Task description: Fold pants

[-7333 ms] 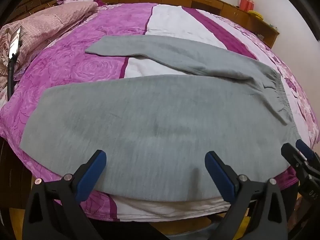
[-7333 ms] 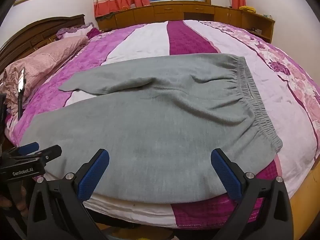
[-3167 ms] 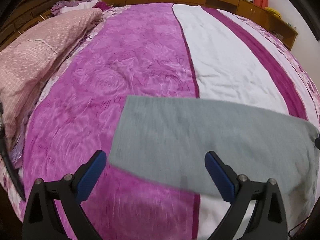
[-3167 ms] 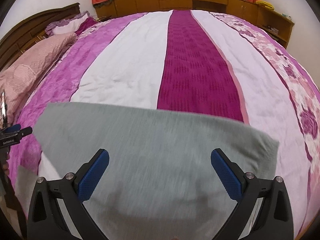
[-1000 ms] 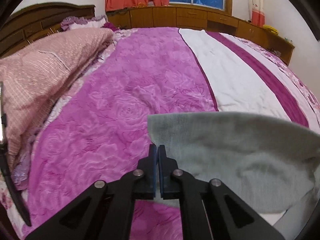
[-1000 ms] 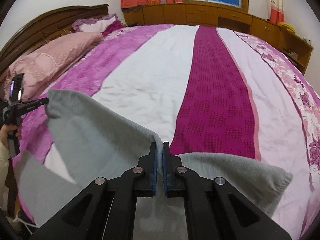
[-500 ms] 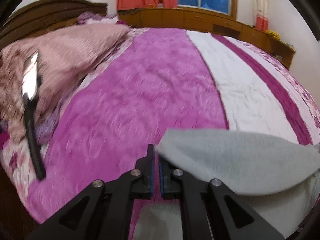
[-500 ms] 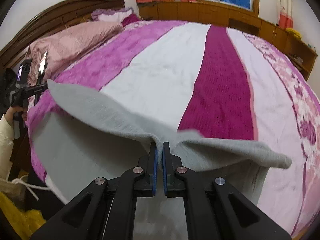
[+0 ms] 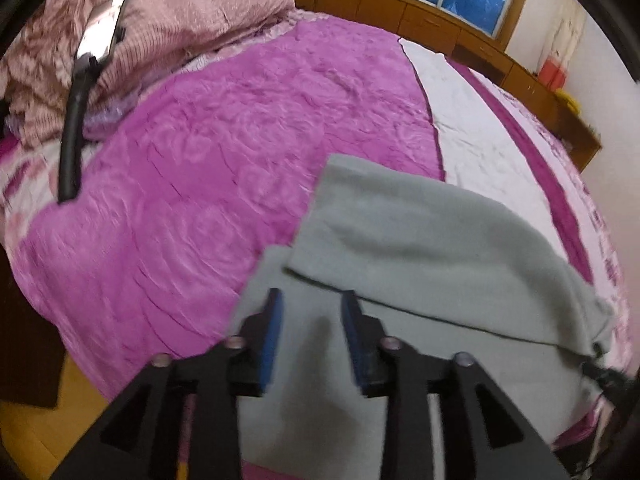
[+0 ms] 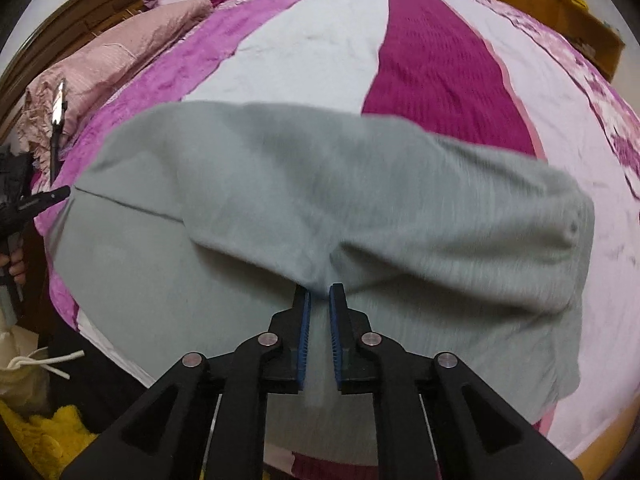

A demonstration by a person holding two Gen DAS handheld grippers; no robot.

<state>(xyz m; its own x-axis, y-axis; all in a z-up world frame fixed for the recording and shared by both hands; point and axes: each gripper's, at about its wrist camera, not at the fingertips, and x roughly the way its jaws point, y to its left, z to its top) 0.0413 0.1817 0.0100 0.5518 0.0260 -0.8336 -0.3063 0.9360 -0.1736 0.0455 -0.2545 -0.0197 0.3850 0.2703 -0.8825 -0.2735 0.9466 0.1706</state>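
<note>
Grey pants [image 9: 420,240] lie on the striped purple and white bedspread [image 9: 200,160], with one half folded back over the other. In the left wrist view my left gripper [image 9: 310,296] hovers over the lower layer just short of the folded layer's edge; its jaws are opening and hold nothing. In the right wrist view the pants [image 10: 320,200] fill the middle. My right gripper [image 10: 319,290] is at the folded layer's near edge, its jaws opening a narrow gap, and the pads do not press on the cloth. The left gripper [image 10: 52,196] shows at the far left.
A pink quilt [image 9: 180,20] is heaped at the head of the bed. A phone on a black bendy stand [image 9: 74,120] rises at the bed's left side. Wooden cabinets [image 9: 440,28] run under the window. A yellow cloth [image 10: 40,440] and a white bag [image 10: 20,372] lie on the floor.
Both grippers were shut on the pants' lifted edge and carried it toward the near side and down. Now both sets of jaws stand apart and the folded layer rests on the lower one.
</note>
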